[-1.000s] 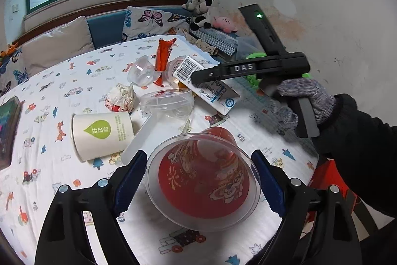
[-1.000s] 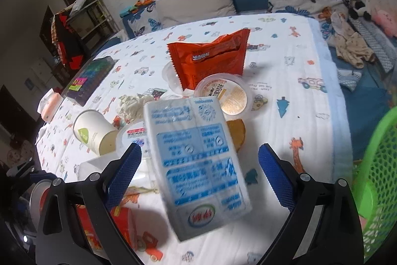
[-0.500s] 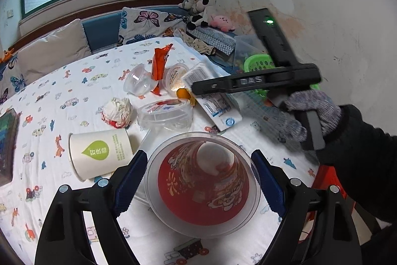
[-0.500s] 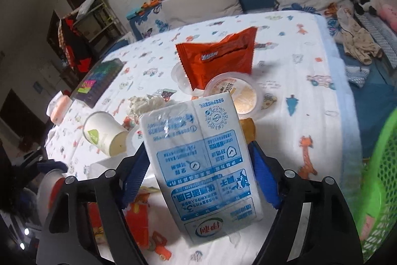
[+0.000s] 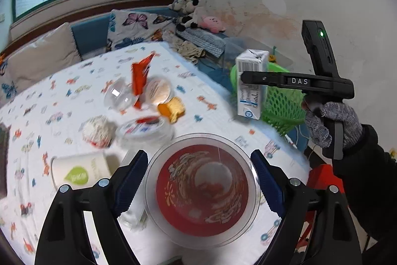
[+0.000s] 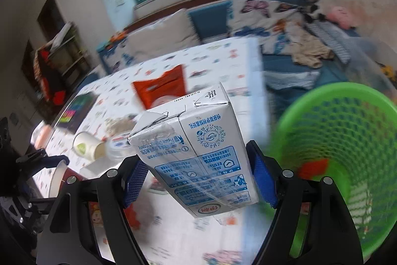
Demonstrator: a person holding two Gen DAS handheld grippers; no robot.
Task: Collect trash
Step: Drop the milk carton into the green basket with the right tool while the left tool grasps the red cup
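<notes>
My right gripper (image 6: pixel 196 165) holds a white-and-blue milk carton (image 6: pixel 198 155) off the table, its jaws still closing and both blue pads pressed on the carton's sides. The carton hangs tilted just left of a green mesh basket (image 6: pixel 322 116). In the left wrist view the same carton (image 5: pixel 250 86) hangs at the table's right edge, in front of the basket (image 5: pixel 282 103). My left gripper (image 5: pixel 201 165) is shut on a red printed cup inside a clear plastic cup (image 5: pixel 202 190), mouth toward the camera.
On the patterned tablecloth (image 5: pixel 62 96) lie an orange wrapper (image 5: pixel 140 76), a white paper cup on its side (image 5: pixel 79 171), a crumpled paper ball (image 5: pixel 96 131), clear plastic tubs (image 5: pixel 144 128) and a yellow-orange scrap (image 5: pixel 172 108). A cushioned bench runs behind the table.
The right gripper closed on the milk carton, lifted it off the table and swung it right to the green basket. The left gripper, still holding the cup, drew back and up a little.
</notes>
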